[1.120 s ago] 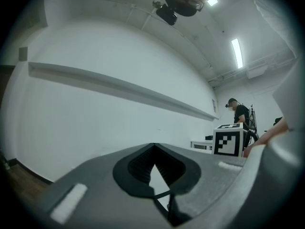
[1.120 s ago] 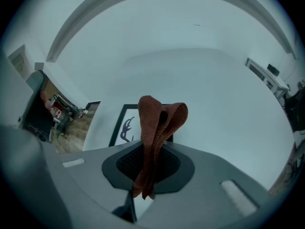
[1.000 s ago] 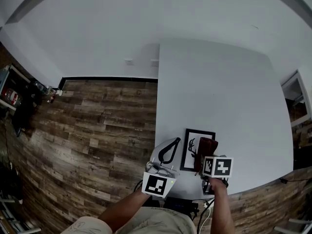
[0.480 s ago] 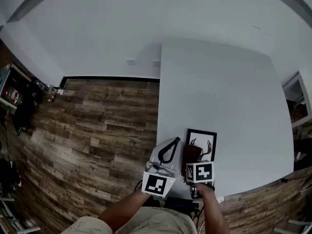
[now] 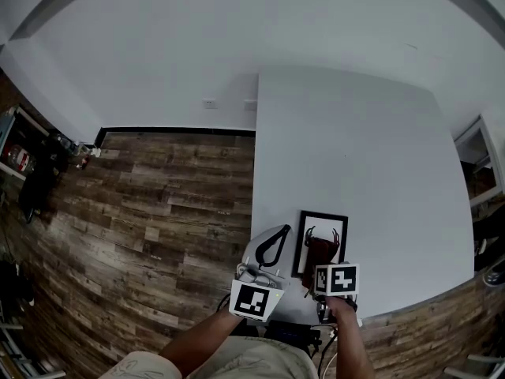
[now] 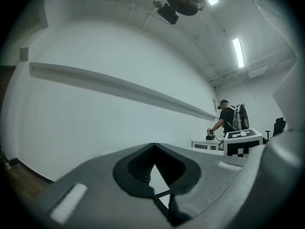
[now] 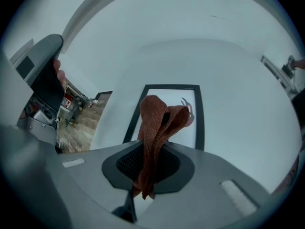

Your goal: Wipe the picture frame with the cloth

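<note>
Rust-brown cloth (image 7: 155, 123) is clamped in the right tool (image 7: 151, 149), its 2 jaws closed on a narrow, bunched fold that sticks out over the picture frame (image 7: 171, 95). The frame lies flat on the white bench (image 5: 355, 148), close to the near edge, with the cloth over its lower half. The left tool (image 6: 153, 147) has its jaws together on nothing and points up at a wall, just beside the frame rather than on it.

Nothing braces the frame, so a firm stroke would probably push it across the smooth bench, and a pull toward the person might take it over the edge. Because the cloth is so bunched, it may cover only a thin strip, and the hard jaw tips could scrape the glass if pressed low.

Whether the cloth touches the glass cannot be told. The frame's near end is hidden behind the right tool, and the antlered print is partly covered.
</note>
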The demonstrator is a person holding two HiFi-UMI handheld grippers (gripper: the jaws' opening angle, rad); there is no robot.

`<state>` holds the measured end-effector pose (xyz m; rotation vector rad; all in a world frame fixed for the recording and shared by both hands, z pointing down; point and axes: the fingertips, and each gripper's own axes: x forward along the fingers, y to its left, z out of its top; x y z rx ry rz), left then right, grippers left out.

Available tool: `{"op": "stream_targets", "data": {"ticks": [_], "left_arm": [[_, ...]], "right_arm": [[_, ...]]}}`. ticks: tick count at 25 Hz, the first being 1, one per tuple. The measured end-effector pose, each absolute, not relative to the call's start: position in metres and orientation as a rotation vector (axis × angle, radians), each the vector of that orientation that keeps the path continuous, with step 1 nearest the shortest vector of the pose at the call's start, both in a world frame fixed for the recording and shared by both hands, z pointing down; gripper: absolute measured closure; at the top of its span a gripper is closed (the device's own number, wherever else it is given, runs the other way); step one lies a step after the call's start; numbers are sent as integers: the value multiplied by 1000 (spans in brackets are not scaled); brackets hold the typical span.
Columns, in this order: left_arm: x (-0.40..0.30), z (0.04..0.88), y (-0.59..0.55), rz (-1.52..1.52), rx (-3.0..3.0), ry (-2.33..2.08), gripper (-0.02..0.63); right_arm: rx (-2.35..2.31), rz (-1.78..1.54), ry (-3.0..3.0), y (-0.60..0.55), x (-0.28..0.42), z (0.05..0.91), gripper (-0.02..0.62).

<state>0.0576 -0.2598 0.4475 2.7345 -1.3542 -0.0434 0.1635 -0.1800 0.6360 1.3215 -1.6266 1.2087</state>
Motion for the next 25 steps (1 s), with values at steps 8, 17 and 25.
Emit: {"op": "stream_targets", "data": {"ticks": [8, 17, 25], "left_arm": [[67, 450, -256, -47, 2739, -1324, 606], [73, 449, -255, -49, 2748, -1312, 606], [73, 446, -257, -44, 2751, -1318, 606]], "right_arm": [[1415, 1215, -1537, -163, 217, 636, 532], [1462, 1216, -1497, -157, 243, 634, 532], [1474, 1233, -1530, -160, 241, 627, 532]]}}
